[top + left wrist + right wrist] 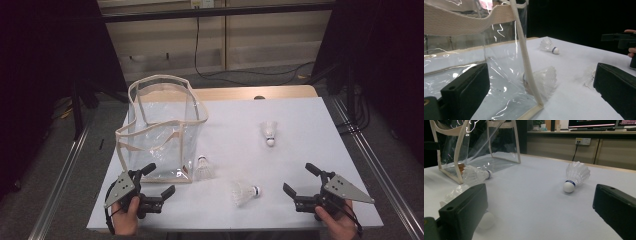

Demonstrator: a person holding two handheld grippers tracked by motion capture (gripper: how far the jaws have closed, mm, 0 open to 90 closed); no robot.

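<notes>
High view: no readable writing; both grippers, left gripper and right gripper, spread wide, nearest shuttlecock lying between them, untouched

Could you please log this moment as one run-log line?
left claw: open, empty | right claw: open, empty | shuttlecocks: three on table, outside clear bag

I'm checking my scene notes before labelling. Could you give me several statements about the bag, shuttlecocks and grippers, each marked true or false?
1. The clear plastic tote bag with beige trim stands upright. True.
2. Three white feather shuttlecocks lie on the white table. True.
3. One shuttlecock is inside the bag. False: all lie outside, the nearest beside its corner.
4. The left gripper is shut on a bag handle. False: open, holding nothing.
5. The right gripper is open. True.
</notes>
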